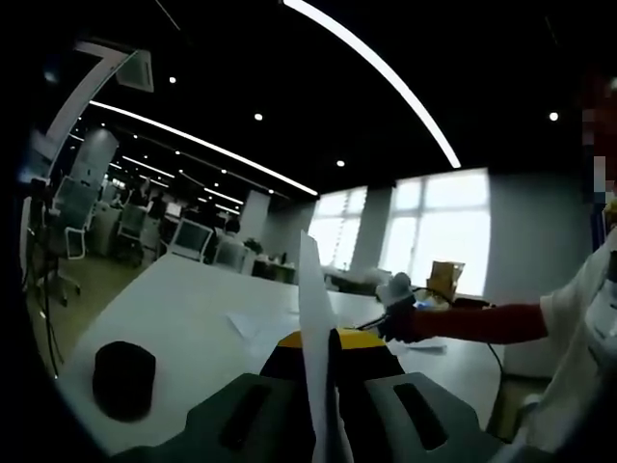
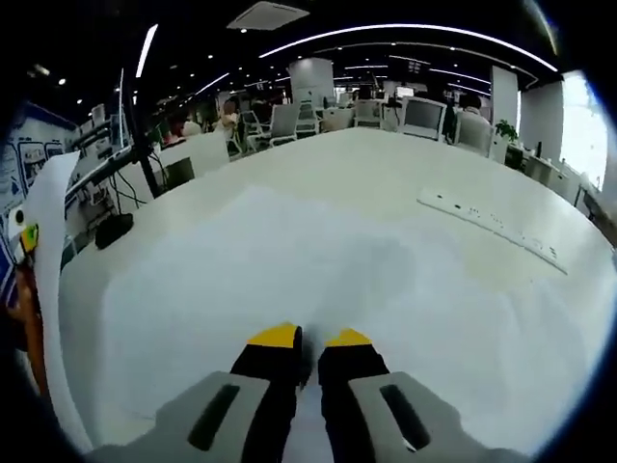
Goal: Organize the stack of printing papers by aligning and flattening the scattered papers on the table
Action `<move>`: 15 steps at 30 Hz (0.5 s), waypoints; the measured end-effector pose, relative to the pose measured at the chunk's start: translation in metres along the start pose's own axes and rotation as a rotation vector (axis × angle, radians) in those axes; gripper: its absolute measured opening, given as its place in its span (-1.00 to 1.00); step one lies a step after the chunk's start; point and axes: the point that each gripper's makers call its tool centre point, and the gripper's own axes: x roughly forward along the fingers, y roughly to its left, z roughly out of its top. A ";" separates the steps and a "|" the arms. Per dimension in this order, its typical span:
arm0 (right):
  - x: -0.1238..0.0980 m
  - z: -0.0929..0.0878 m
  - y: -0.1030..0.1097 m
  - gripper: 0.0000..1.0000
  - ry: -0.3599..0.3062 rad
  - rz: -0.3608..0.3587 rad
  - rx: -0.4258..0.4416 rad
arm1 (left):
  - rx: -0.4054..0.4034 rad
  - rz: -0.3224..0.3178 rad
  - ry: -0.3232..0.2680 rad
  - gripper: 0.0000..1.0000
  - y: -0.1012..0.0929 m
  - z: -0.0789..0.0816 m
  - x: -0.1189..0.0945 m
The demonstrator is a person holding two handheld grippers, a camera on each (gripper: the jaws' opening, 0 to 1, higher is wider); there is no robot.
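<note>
Count, left gripper view: one thin white paper sheet (image 1: 314,318) standing on edge between the jaws; one more flat white sheet (image 1: 258,326) lying on the one white table (image 1: 174,309); one black round squat object (image 1: 123,378) on that table; one person's red sleeve (image 1: 472,323). Count, right gripper view: one broad white paper sheet (image 2: 318,280); one long white power strip (image 2: 492,227); one curled white sheet (image 2: 46,280) at the left edge.

Paper sheet (image 1: 313,318) between left tool (image 1: 318,340) jaws
</note>
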 end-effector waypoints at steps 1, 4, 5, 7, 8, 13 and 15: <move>0.000 0.000 0.000 -0.96 0.001 0.001 0.015 | 0.000 0.000 0.000 -0.88 0.000 0.000 0.000; 0.000 0.004 0.001 -1.00 -0.014 0.017 0.033 | -0.001 -0.001 0.001 -0.88 0.000 -0.001 0.000; -0.001 0.005 0.001 -1.00 -0.018 0.017 0.025 | -0.001 -0.001 0.001 -0.88 0.000 -0.001 0.001; -0.001 0.006 0.002 -1.00 -0.024 0.018 0.013 | -0.001 -0.001 0.003 -0.88 0.000 -0.001 0.001; 0.000 0.007 0.001 -1.00 -0.026 0.017 0.009 | -0.001 0.000 0.003 -0.88 0.000 -0.001 0.001; 0.002 0.005 0.004 -1.00 -0.025 0.030 0.002 | -0.001 0.001 0.005 -0.88 0.001 -0.001 0.001; 0.002 0.006 0.005 -1.00 -0.030 0.035 0.002 | -0.003 0.001 0.004 -0.88 0.002 -0.001 0.001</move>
